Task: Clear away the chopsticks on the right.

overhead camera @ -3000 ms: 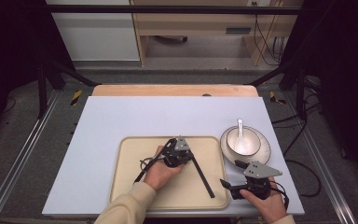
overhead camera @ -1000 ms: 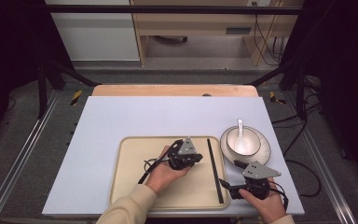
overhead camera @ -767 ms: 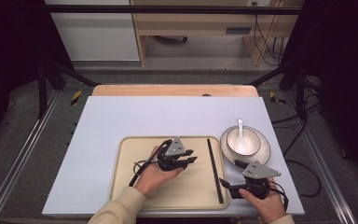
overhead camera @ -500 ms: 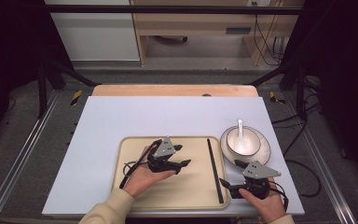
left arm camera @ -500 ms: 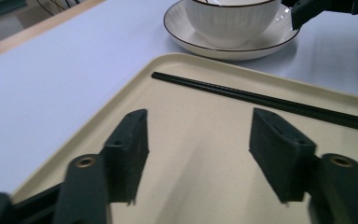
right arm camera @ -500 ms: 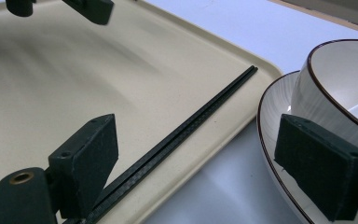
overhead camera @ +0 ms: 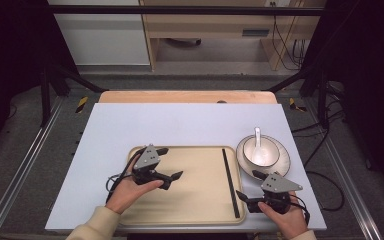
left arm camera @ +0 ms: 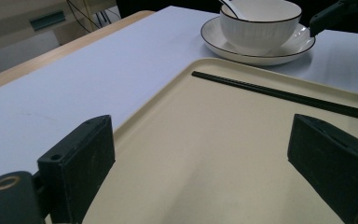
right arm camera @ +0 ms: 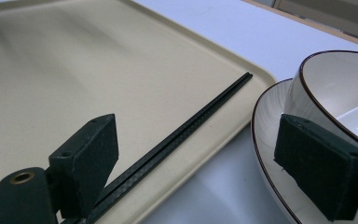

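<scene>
1. Chopsticks (overhead camera: 230,182) lie flat along the right side of the beige tray (overhead camera: 195,210), side by side and touching, so the laying-down step looks done.
2. Left gripper (overhead camera: 167,164) hovers over the tray's left part with its jaws spread wide and nothing between them; the chopsticks lie well ahead of its fingers (left arm camera: 77,161), apart from them.
3. Right gripper (overhead camera: 247,185) sits at the tray's near right corner, jaws wide and holding nothing; in the right gripper view the chopsticks run up between its fingers (right arm camera: 86,156), passing close by the left one.
4. Bowl (overhead camera: 261,151) with a white spoon (overhead camera: 257,136) stands on a saucer (overhead camera: 280,165) on the table (overhead camera: 190,125), just beyond the right fingers, off the tray.
5. What is left, I judge, is moving the bowl set onto the tray.
6. Count: two chopsticks, one tray, one bowl, one spoon, one saucer, two grippers.
</scene>
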A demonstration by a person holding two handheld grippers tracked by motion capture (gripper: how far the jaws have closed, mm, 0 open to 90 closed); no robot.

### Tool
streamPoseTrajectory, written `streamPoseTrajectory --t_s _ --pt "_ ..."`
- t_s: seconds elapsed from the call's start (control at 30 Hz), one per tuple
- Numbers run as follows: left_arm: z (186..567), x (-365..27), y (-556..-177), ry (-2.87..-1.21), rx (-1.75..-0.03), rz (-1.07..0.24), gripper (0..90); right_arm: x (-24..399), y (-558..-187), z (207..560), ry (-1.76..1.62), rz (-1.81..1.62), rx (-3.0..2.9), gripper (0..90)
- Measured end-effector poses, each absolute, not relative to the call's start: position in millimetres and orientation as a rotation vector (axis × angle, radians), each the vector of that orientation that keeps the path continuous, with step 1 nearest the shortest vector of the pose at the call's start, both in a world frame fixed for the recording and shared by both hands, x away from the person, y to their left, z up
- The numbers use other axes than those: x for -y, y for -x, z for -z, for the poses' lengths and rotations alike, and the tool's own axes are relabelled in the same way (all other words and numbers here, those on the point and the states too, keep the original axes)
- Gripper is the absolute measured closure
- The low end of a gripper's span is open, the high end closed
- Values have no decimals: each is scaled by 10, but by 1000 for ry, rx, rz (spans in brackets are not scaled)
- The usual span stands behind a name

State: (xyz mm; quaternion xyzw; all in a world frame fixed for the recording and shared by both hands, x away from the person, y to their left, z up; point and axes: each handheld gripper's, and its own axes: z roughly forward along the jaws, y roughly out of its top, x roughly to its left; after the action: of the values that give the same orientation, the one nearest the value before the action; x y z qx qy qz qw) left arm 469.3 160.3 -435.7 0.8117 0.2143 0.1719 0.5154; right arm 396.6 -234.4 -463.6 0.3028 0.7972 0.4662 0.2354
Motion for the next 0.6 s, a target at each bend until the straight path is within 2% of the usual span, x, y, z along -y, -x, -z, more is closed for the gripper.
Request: streamPoseTrajectory --t_s 0.4,0.6 --pt "4329 -2290 -4529 -1860 -654 -530 50 2362 -3974 4624 -854 -1304 -2155 127" --pt "4332 -2482 -4469 -1831 -689 -576 50 2366 -3980 4623 -862 -1303 -2150 126"
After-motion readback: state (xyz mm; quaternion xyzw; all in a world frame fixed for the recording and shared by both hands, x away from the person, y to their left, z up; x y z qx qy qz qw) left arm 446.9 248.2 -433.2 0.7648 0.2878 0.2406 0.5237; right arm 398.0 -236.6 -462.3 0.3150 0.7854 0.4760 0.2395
